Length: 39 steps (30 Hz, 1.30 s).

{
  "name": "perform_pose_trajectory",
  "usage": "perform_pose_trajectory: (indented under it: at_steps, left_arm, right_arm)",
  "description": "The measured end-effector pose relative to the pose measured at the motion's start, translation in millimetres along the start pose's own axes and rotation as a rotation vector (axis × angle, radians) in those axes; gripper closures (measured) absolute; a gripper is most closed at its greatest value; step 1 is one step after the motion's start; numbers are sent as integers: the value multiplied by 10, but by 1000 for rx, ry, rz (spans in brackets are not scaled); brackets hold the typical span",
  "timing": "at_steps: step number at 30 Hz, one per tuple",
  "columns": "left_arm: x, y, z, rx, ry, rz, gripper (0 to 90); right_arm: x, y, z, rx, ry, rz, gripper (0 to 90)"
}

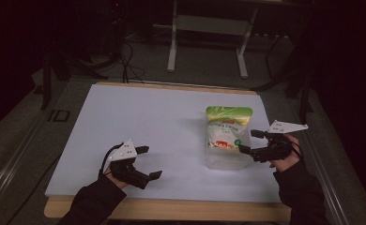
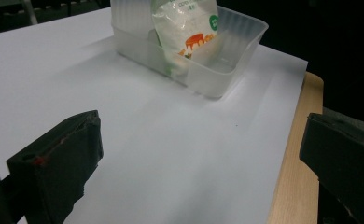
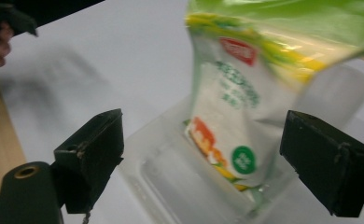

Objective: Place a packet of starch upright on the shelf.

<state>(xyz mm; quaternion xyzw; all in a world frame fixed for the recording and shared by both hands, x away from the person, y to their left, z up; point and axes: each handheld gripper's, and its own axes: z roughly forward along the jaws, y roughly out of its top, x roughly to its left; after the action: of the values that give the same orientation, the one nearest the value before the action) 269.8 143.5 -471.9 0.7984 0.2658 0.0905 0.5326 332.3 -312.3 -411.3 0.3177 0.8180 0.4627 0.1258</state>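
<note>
While pouch (image 1: 228,129) is standing inside clear bin (image 1: 218,161), right gripper (image 1: 247,141) is hovering beside it, released; left gripper (image 1: 149,162) is idling near-left, spread, empty.

Green-topped clear pouch (image 1: 228,127) of white powder, standing tilted inside translucent plastic tub (image 1: 218,161), right side of table

The white sheet (image 1: 139,122) lies bare across its left and middle, open passage for either gripper. On the right, the clear tub (image 1: 225,159) with the upright pouch (image 1: 227,129) blocks the way; the right gripper (image 1: 247,142), jaws apart, sits just beside it, near the table edge (image 1: 171,208)
</note>
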Motion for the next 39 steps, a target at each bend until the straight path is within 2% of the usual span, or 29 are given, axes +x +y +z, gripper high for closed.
perform_pose_trajectory:
  at_steps: [7, 17, 22, 26, 31, 33, 39]
  left_arm:
    - [-19, -1, -13, -6, -4, -4, 2]
    - [-41, -22, -28, -3, -4, 2, 2]
    - [-24, -28, -31, -11, -6, -5, 2]
    - [-28, -41, -25, -8, -9, 0, 2]
    - [-39, -55, 4, -6, -24, 8, 2]
    - [-47, -64, 16, -2, -25, 19, 2]
    - [-59, -70, 25, -7, -33, 18, 2]
  right_arm:
    - [244, 49, 52, -22, 21, -4, 136]
    - [572, 64, 154, -22, 87, -86, 135]
    - [665, 13, 203, -37, 117, -102, 135]
    - [741, -62, 254, -28, 149, -107, 135]
    - [811, -154, 296, -28, 180, -95, 133]
    - [838, -186, 302, -33, 180, -108, 133]
    - [896, -283, 309, -34, 192, -110, 133]
